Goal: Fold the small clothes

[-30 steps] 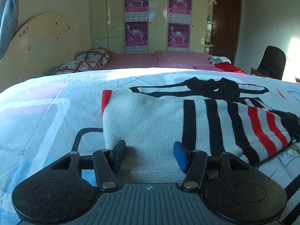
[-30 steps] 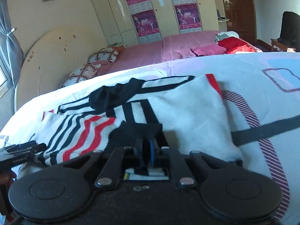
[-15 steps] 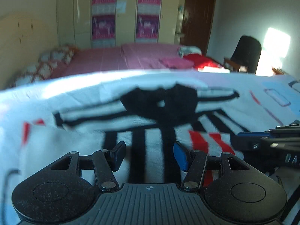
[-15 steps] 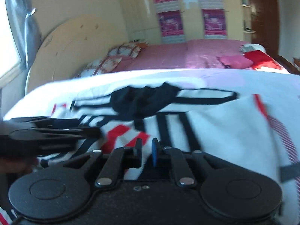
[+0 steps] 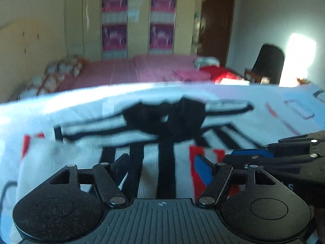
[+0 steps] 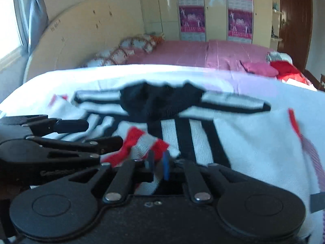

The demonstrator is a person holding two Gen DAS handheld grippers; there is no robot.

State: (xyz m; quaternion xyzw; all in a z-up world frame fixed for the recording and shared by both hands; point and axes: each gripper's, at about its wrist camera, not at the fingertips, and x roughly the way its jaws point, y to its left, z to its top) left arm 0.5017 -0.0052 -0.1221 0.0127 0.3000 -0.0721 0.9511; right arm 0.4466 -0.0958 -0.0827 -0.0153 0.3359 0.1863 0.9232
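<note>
While a striped knit sweater [image 6: 233, 142] lies spread over a white patterned bedspread [image 6: 294, 97], two hand-held grippers meet above its near edge. The sweater is white with black and red stripes and a black collar [image 6: 158, 101], which lies on the far side of the garment from both grippers. A folded sleeve with red bands [image 6: 142, 144] is bunched just in front of the right gripper [image 6: 158, 162], left of the sweater's black stripes. The right gripper's jaws stand only a narrow gap apart and are opening; a strip of white knit runs between them, though whether the pads press on it cannot be told. The left gripper [image 5: 162, 164] is beside the right one, over the sweater's black stripes, its jaws wide apart and opening, with fabric lying below the gap rather than pinched. Seen from the left wrist, the right gripper reaches in from the right, over the sweater's red bands. Beyond the sweater's collar are a pink-covered bed [image 6: 193, 50] with patterned pillows [image 6: 130, 48], a cream wardrobe [image 6: 215, 8] bearing purple posters [image 6: 191, 18], and a brown door [image 6: 294, 20].
</note>
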